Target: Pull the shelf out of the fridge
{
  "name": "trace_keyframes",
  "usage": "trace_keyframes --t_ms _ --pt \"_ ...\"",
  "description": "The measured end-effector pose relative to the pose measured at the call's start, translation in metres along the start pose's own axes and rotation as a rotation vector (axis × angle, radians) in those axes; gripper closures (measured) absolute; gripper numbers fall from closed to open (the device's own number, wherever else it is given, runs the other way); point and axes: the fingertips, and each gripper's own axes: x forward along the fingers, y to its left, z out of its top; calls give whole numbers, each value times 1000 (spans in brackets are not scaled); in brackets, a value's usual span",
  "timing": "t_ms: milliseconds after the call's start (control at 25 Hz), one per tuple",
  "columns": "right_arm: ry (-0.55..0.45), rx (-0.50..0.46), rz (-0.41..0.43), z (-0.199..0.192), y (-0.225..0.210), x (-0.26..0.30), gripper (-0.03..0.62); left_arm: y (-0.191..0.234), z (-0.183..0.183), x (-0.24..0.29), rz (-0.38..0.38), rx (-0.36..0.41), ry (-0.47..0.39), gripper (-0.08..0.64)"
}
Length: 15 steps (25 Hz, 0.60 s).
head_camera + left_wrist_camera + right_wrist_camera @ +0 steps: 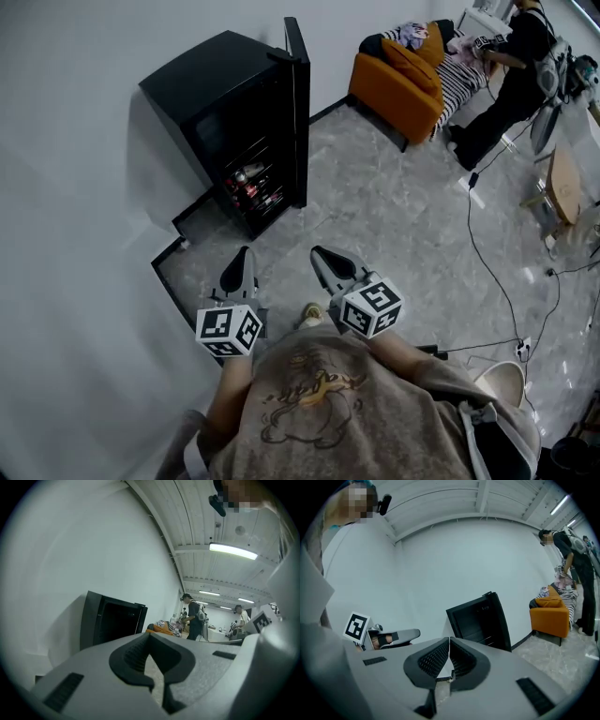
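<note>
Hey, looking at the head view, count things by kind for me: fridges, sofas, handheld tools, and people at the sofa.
fridge: 1
orange sofa: 1
tools: 2, the left tool and the right tool
person at the sofa: 1
Total: 5

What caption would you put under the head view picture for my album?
Left hand-held gripper and right hand-held gripper, both shut, point toward a black fridge with its door open.
</note>
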Motion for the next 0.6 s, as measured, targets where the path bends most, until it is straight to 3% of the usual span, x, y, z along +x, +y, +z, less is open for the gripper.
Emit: trace_keyframes --t_ms 400,600 --pt "33 18 65 17 -38 48 569 21 9 45 72 -44 -26 555" --pt "41 24 68 20 -51 69 569 37 15 63 102 -19 -31 555"
